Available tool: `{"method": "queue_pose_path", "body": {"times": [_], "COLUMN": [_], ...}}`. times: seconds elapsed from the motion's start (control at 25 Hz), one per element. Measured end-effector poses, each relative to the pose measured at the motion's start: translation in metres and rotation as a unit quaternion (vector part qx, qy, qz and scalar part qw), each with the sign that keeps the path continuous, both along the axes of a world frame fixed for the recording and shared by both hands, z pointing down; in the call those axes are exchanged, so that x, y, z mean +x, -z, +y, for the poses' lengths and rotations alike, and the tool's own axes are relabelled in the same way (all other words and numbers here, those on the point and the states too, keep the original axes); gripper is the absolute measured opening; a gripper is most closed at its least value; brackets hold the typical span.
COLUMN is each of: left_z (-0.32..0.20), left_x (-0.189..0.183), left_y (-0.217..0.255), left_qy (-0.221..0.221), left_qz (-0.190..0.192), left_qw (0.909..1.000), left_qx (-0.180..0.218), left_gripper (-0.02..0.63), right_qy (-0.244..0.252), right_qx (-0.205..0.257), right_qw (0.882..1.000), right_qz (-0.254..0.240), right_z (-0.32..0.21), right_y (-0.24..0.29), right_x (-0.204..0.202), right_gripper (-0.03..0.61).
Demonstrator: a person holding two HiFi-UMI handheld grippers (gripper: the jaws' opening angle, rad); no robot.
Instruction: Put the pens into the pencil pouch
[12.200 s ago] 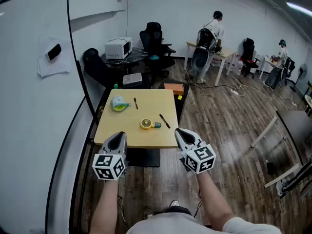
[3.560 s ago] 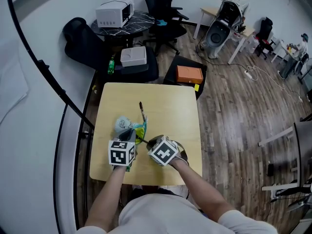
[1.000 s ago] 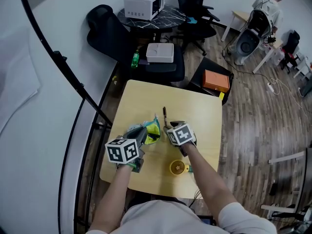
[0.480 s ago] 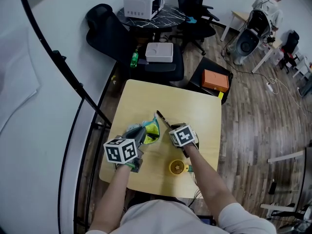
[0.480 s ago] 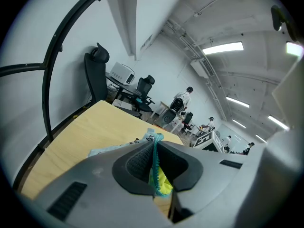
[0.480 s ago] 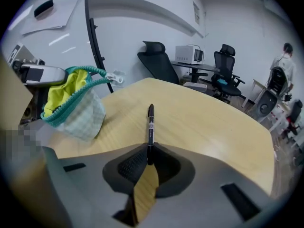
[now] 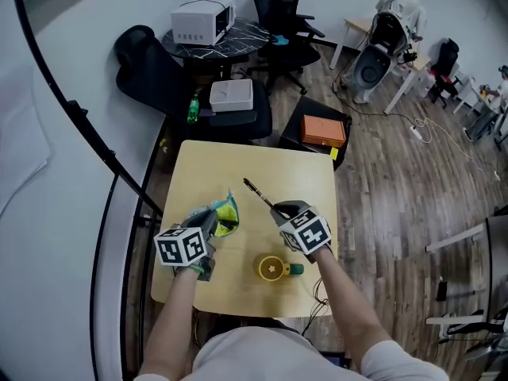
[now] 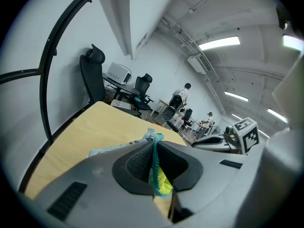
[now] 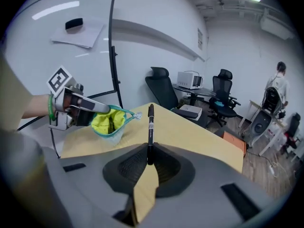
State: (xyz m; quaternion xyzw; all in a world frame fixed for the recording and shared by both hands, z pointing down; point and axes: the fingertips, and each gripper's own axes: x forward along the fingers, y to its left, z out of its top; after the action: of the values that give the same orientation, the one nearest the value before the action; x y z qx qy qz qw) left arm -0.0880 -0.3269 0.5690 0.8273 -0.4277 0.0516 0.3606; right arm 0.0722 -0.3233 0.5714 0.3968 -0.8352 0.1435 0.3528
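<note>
While the left tongs (image 7: pixel 209 224) have kept their place near the surface's left edge, the right tongs (image 7: pixel 278 209) have come up off the pale wooden square surface (image 7: pixel 305 169) since a second ago. They bring the slim black pen (image 7: pixel 258 194) with them.

Back then the pen lay low by the middle of the surface, with the right tongs down at its near end. Now it is clear of the wood and tilted. One end is pinched between the pressed-together right tongs, and the free end points toward the far-left corner. In the right gripper view the pen (image 9: pixel 150 125) stands straight up out of the closed jaws.

The teal-rimmed fabric pencil pouch with a bright yellow lining (image 7: pixel 225 217) sits where it did, by the left edge on the near half. The left tongs are clamped on its rim, and in the left gripper view the teal edge (image 8: pixel 155 151) runs right between the shut jaws. Its mouth gapes toward the right tongs, and a dark slim shape shows inside against the yellow (image 9: pixel 109 124).

The pen's tip is near that mouth but apart from it, not inside.

A round yellow object with a green end (image 7: pixel 274 268) lies by the near edge, just beside the right forearm, untouched.
</note>
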Motion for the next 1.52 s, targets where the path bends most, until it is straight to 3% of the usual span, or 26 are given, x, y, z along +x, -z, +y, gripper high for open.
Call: {"method": "queue_pose_path", "body": {"times": [0.36,0.68,1.04,1.52], "left_z": [0.004,0.009,0.027,0.039], "left_x": [0.017,0.026,0.036,0.018], "left_y": [-0.004,-0.004,-0.006,-0.002], "left_qy": [-0.014,-0.019,-0.035,-0.036], "left_qz": [-0.022,-0.027,-0.034,-0.044], "left_qw": [0.9996,0.9994,0.9988,0.9983], "left_qx": [0.006,0.008,0.01,0.015], "left_gripper": [0.029,0.029,0.029,0.029], "right_qy": [0.093,0.163,0.175,0.163], "right_qx": [-0.034,-0.078,-0.128,-0.136], "right_qw": [0.995,0.981,0.967,0.962], "right_qz": [0.029,0.077,0.137,0.172], "right_z": [0.065,0.094,0.096,0.09], "right_y": [-0.001,-0.013,-0.038,-0.036], "right_x": [-0.012,-0.028,-0.042,-0.052], "right_gripper": [0.037,0.037,0.037,0.038]}}
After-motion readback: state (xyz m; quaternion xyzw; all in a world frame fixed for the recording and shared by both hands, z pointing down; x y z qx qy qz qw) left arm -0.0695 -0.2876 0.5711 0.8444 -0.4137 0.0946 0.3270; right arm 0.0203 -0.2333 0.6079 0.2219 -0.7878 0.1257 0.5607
